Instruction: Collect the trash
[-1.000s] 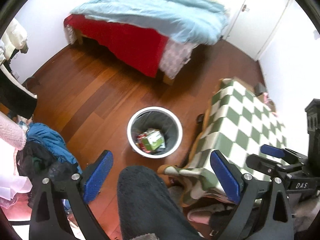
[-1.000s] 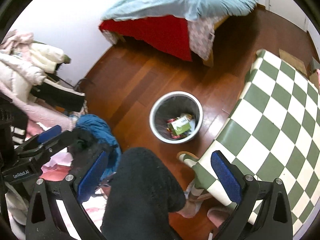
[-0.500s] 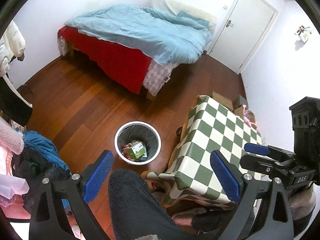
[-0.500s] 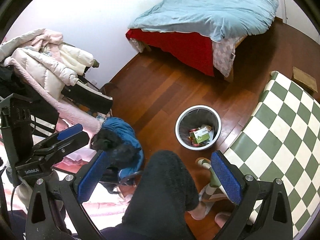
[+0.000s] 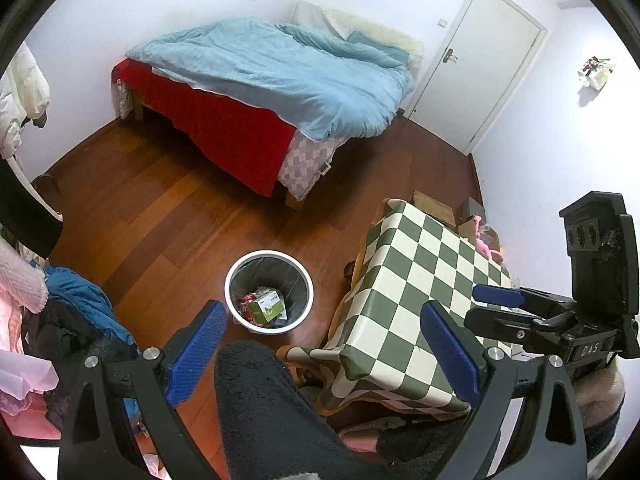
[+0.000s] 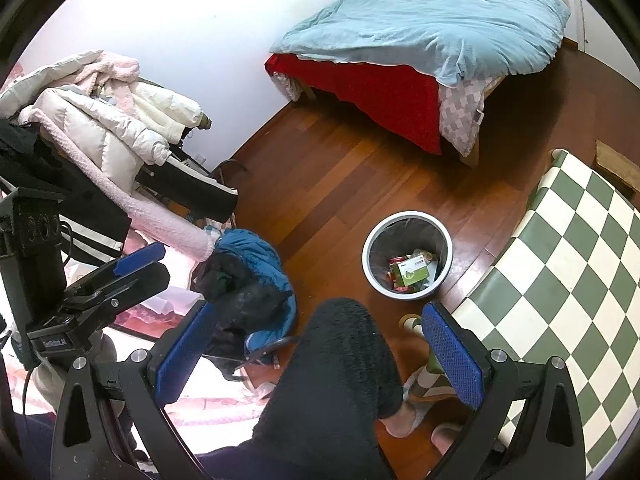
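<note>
A white-rimmed waste bin (image 5: 268, 253) with a dark liner stands on the wooden floor beside the table. Inside it lie a green box (image 5: 268, 307) and some red wrappers. The right wrist view shows the same bin (image 6: 408, 214) and green box (image 6: 414, 272). My left gripper (image 5: 322, 320) is held high above the floor, open and empty. My right gripper (image 6: 318, 316) is also open with nothing between its blue pads. Each gripper appears at the edge of the other's view. A person's dark fleece-clad leg (image 5: 272, 400) fills the space below both.
A green-and-white checkered table (image 5: 432, 272) stands to the right of the bin. Behind it is a bed (image 5: 280, 80) with a blue duvet and a white door (image 5: 480, 64). Coats are heaped on a rack (image 6: 100, 120), and a blue jacket (image 6: 256, 256) hangs at the left.
Both grippers have risen and pulled back from the bin, which now looks smaller and lower in view. More of the bed, door and walls shows. Both grippers stayed open.
</note>
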`<state>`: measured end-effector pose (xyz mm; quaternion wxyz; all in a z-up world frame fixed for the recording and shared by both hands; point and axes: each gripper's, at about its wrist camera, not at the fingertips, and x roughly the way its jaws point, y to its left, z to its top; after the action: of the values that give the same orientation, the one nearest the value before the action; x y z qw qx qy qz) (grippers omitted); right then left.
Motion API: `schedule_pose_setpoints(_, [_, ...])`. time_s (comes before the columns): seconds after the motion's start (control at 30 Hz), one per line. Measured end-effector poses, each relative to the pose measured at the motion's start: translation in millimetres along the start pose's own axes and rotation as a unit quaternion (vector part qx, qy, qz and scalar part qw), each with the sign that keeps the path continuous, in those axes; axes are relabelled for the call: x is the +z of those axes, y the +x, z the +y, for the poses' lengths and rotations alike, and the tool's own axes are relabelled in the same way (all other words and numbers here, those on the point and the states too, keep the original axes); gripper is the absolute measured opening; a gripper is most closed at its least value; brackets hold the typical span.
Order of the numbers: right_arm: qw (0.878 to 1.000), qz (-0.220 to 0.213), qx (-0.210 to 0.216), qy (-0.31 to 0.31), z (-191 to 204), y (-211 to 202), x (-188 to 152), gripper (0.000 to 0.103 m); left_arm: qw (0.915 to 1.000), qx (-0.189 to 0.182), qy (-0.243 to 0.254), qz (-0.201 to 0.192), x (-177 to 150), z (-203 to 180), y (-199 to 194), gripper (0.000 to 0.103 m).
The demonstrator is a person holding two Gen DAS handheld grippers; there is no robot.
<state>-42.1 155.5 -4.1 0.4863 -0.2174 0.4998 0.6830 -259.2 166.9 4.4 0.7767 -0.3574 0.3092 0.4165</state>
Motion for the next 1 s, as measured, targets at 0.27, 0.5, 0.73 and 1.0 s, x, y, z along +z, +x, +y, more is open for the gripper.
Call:
schedule_pose_setpoints(0.27, [1.0,-0.001,-0.001,-0.001,-0.4,-0.3,0.5,0.103,1.0,0.004,0.002,-0.005,-1.4,0.7,-0.8,0.099])
schedule_pose_setpoints(0.5, [1.0,0.0,-0.002,-0.001,-0.1,-1.4,0.9,0.103,1.0,0.001,0.002,-0.002,-2.9,-1.2,0.0,0.103])
schedule_pose_setpoints(0.73, [1.0,0.002,-0.001,-0.004,1.3,-3.2,1.4,0.103,1.0,-0.001,0.001,-0.002,-3.7,-4.2,1.2,0.103])
schedule_pose_setpoints(1.0, [1.0,0.001,-0.001,-0.005,4.3,-5.4,1.8,0.103,1.0,-0.003,0.001,-0.003,-3.6,-7.5,1.0,0.103])
